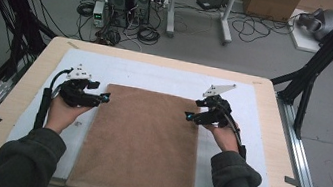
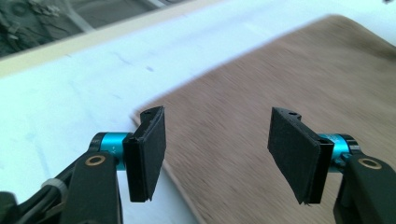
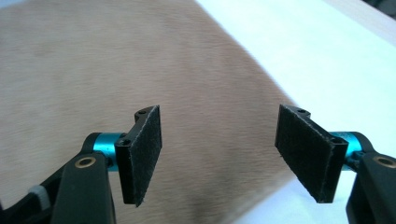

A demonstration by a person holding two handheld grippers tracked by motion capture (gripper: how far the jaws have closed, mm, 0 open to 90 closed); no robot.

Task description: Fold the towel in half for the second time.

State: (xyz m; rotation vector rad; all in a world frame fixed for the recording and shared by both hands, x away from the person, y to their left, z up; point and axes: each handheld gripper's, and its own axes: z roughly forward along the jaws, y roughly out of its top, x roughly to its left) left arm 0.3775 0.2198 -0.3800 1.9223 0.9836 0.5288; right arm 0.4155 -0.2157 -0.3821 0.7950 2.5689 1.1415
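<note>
Brown towel [image 1: 141,145], flat at mat [image 1: 166,79] centre: soft, light, limp. Left gripper [image 1: 105,97] at 10 o'clock, right gripper [image 1: 188,115] at 2; jaws wide, empty. Pinch far corners.

I saw white mat [image 1: 157,78] lying bare around the brown towel [image 1: 141,145]; nothing stood between my left gripper [image 1: 105,97] and right gripper [image 1: 189,115].
</note>
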